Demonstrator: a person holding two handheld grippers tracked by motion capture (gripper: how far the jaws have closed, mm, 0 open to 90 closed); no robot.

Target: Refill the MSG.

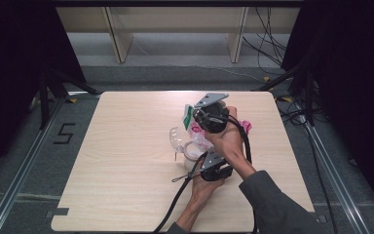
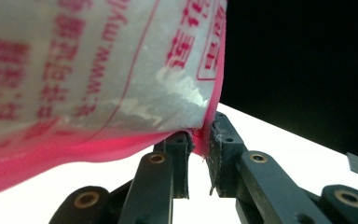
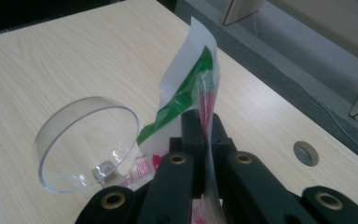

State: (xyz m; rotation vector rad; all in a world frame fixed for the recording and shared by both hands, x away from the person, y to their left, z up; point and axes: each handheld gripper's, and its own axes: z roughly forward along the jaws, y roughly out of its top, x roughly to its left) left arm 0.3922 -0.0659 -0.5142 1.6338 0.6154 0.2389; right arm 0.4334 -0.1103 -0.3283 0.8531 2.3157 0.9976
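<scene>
A clear plastic bag (image 1: 198,135) with red print, a pink edge and a green-and-white strip is held up over the middle of the table. My right gripper (image 1: 196,117) is shut on the bag's edge by the green strip (image 3: 186,91); in its own view the jaws (image 3: 204,126) are closed with the film between them. My left gripper (image 1: 209,158), nearer the person, is shut on the pink edge; its view has the bag (image 2: 98,70) close up and the jaws (image 2: 203,135) pinching that edge. A clear round plastic container (image 1: 177,139) (image 3: 88,140) lies on its side just left of the bag.
The light wooden table (image 1: 126,170) has broad bare surface on its left half. A pale round thing (image 1: 192,151) sits beside the container. A round hole (image 3: 305,153) is in the tabletop near its edge. Wooden shelf legs (image 1: 119,44) and cables stand on the floor beyond.
</scene>
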